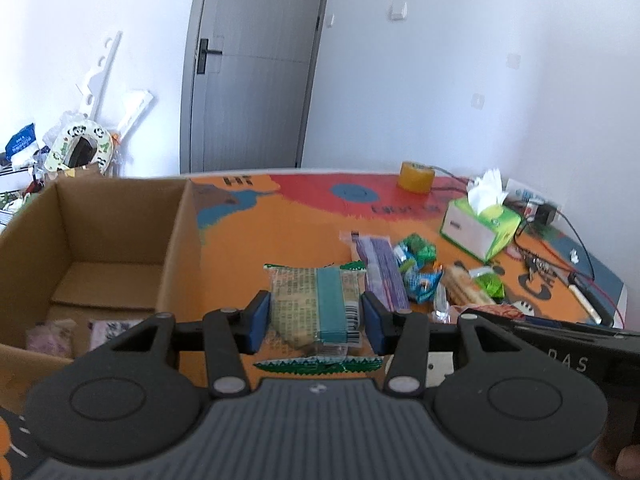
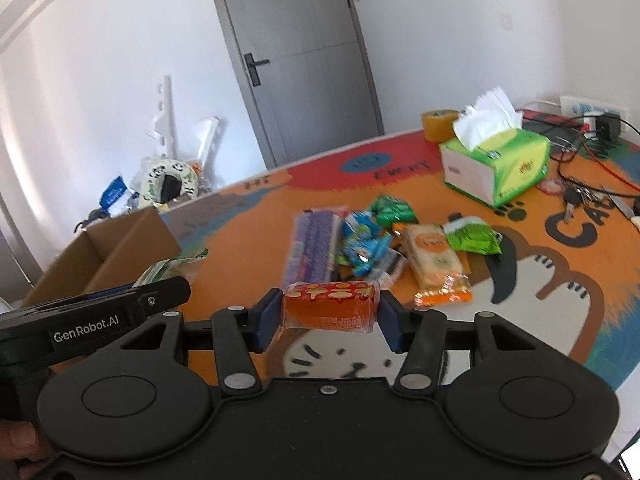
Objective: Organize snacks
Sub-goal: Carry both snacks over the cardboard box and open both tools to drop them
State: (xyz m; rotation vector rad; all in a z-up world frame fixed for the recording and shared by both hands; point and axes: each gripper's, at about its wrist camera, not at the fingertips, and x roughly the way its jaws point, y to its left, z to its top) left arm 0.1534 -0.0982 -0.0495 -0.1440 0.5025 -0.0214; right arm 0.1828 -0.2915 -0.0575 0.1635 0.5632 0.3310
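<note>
The left hand-held gripper [image 1: 316, 318] is clamped on a green-edged snack packet [image 1: 316, 308], blue pads pressing its two sides, the packet lying lengthwise between the fingers above the orange table [image 1: 288, 236]. An open cardboard box [image 1: 100, 240] stands just to its left, with a few wrapped items on its floor. The right hand-held gripper [image 2: 329, 314] grips an orange-red snack packet [image 2: 330, 306] crosswise between its pads, lifted off the table. Beyond it lies the loose pile of snacks [image 2: 372, 240]: purple, blue, green and pale orange wrappers. A green tissue box [image 2: 496, 164] sits further back.
</note>
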